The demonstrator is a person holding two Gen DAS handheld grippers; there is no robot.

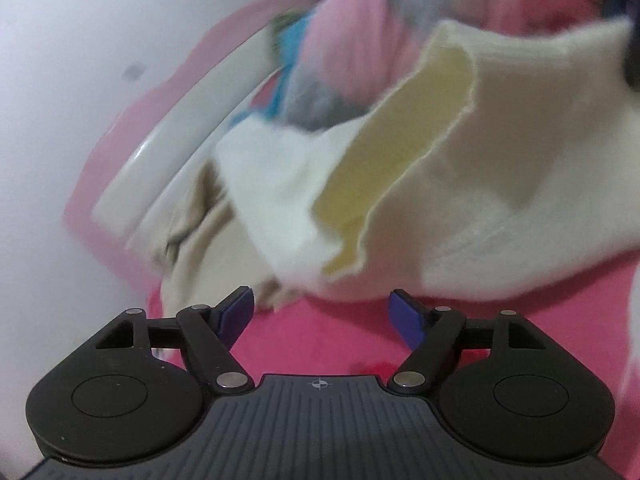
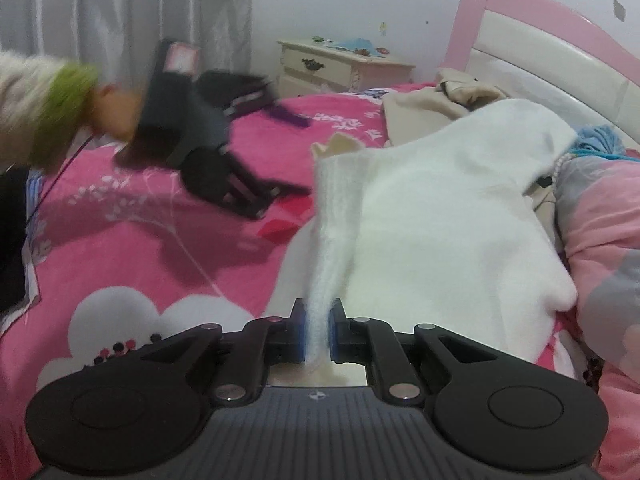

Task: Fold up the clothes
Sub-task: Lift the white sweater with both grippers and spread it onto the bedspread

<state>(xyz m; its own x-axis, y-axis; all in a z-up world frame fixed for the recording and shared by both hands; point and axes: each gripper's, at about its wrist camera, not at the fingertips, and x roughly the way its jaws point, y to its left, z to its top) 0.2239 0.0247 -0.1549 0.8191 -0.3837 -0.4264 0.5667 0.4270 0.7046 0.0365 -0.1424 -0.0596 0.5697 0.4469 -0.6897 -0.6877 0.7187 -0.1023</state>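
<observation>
My right gripper (image 2: pixel 319 330) pinches a fold of the white top (image 2: pixel 440 216) tight between its blue pads, and the cloth runs up and away from it over the bed. My left gripper (image 1: pixel 321 312) has its fingers spread wide with nothing between them, pointing at the same white top (image 1: pixel 500 200), whose edge hangs just above and ahead of it. The pale yellow inside (image 1: pixel 400 152) shows where the cloth opens. I think the job right now is to get a second hold, so I want the left fingers to close on one clean edge, not on a bunch of layers. The pink bedspread (image 2: pixel 132 248) on the left side of the bed is open and flat, a good place to lay the top down. The far side is crowded: a beige garment (image 2: pixel 436 100) sits by the headboard (image 2: pixel 532 44), and a pink and grey blanket (image 2: pixel 600 232) lies close on the right. The left view is blurry, so I cannot see the hem well.
</observation>
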